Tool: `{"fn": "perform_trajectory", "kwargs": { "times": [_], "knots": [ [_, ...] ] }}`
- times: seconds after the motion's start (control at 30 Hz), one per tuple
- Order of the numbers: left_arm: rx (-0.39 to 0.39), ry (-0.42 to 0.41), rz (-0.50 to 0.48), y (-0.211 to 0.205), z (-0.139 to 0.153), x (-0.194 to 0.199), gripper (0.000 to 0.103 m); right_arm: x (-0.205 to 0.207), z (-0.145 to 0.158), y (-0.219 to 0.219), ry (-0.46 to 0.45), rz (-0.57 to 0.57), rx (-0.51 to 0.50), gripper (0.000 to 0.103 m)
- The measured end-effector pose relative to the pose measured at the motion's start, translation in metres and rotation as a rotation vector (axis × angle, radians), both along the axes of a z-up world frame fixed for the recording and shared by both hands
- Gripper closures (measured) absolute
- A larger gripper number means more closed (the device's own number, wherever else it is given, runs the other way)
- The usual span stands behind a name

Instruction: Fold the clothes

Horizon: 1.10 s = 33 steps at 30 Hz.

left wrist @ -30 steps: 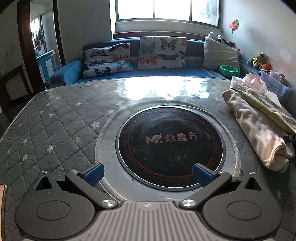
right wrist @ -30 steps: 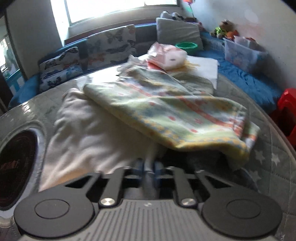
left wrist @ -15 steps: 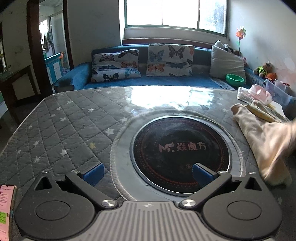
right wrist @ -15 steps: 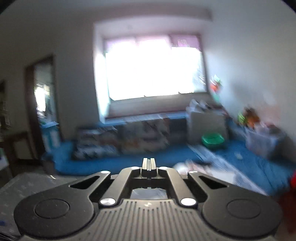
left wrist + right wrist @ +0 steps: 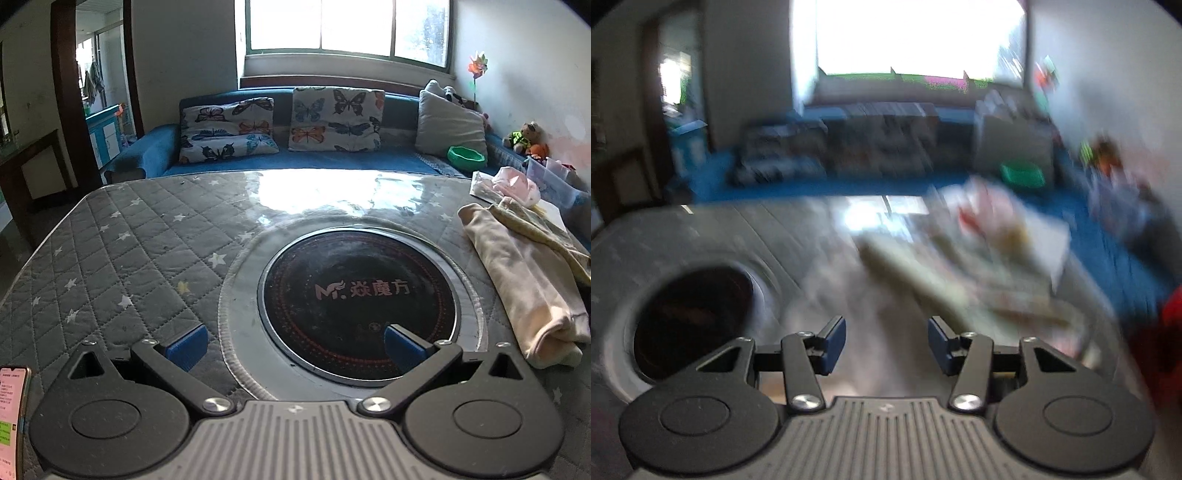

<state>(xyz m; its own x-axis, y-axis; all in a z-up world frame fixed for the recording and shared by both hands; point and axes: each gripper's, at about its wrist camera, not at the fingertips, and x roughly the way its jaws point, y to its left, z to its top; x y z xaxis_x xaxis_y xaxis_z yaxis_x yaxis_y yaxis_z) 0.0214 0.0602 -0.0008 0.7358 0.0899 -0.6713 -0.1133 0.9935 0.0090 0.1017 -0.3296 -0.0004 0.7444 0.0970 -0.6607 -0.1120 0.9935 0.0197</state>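
both grippers empty above the table, clothes piled at its right edge.
left gripper (image 5: 295, 347) jaws spread wide over the round black cooktop (image 5: 358, 302), nothing between them. right gripper (image 5: 886, 345) jaws opening, nothing gripped, view blurred. cream garment (image 5: 524, 280) lies folded under a yellow patterned cloth (image 5: 535, 229) on the quilted table cover (image 5: 129, 251).
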Motion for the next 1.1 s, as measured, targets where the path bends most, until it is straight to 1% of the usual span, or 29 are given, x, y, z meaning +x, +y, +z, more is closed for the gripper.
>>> {"fn": "perform_trajectory", "kwargs": {
  "times": [0.03, 0.1, 0.2, 0.27, 0.33, 0.4, 0.47, 0.5, 0.53, 0.57, 0.6, 0.63, 0.73, 0.83, 0.93, 1.0, 1.1],
  "knots": [
    [0.001, 0.003, 0.004, 0.001, -0.001, 0.001, 0.0, 0.004, -0.015, -0.007, 0.031, -0.031, 0.013, 0.053],
    [0.005, 0.005, 0.011, 0.002, -0.001, 0.002, 0.0, 0.01, -0.039, -0.025, 0.078, -0.114, 0.081, 0.053],
    [0.014, 0.008, 0.021, 0.003, -0.001, 0.004, 0.0, 0.016, -0.06, -0.048, 0.105, -0.197, 0.149, 0.053],
    [0.016, 0.008, 0.025, 0.003, 0.0, 0.005, 0.0, 0.017, -0.073, -0.053, 0.114, -0.213, 0.161, 0.053],
    [0.016, 0.009, 0.026, 0.003, 0.0, 0.007, 0.0, 0.018, -0.079, -0.054, 0.102, -0.218, 0.162, 0.052],
    [0.019, 0.011, 0.023, 0.001, -0.001, 0.008, 0.0, 0.021, -0.08, -0.052, 0.088, -0.212, 0.159, 0.052],
    [0.02, 0.014, 0.018, 0.0, -0.002, 0.009, 0.0, 0.025, -0.079, -0.046, 0.084, -0.203, 0.155, 0.055],
    [0.02, 0.015, 0.016, -0.001, -0.002, 0.009, 0.0, 0.028, -0.078, -0.042, 0.083, -0.194, 0.153, 0.057],
    [0.019, 0.016, 0.013, -0.001, -0.003, 0.009, 0.0, 0.028, -0.078, -0.04, 0.082, -0.187, 0.153, 0.065],
    [0.02, 0.016, 0.012, -0.001, -0.003, 0.009, 0.0, 0.03, -0.078, -0.037, 0.083, -0.178, 0.159, 0.07],
    [0.021, 0.015, 0.011, -0.001, -0.003, 0.01, 0.0, 0.033, -0.077, -0.036, 0.084, -0.168, 0.167, 0.08],
    [0.022, 0.014, 0.01, -0.001, -0.002, 0.01, 0.0, 0.033, -0.076, -0.035, 0.081, -0.161, 0.176, 0.087],
    [0.024, 0.011, 0.011, -0.001, -0.002, 0.01, 0.0, 0.031, -0.07, -0.032, 0.066, -0.14, 0.218, 0.09],
    [0.024, 0.015, 0.016, 0.0, -0.002, 0.01, 0.0, 0.022, -0.052, -0.032, 0.005, -0.121, 0.301, 0.092],
    [0.023, 0.018, 0.017, 0.0, -0.001, 0.009, 0.0, 0.011, -0.021, -0.03, -0.087, -0.091, 0.381, 0.093],
    [0.02, 0.016, 0.012, -0.001, 0.0, 0.008, 0.0, 0.003, 0.006, -0.029, -0.16, -0.066, 0.42, 0.095],
    [0.015, 0.009, -0.004, -0.004, 0.004, 0.008, 0.0, -0.013, 0.043, -0.022, -0.263, 0.018, 0.417, 0.099]
  ]
}}
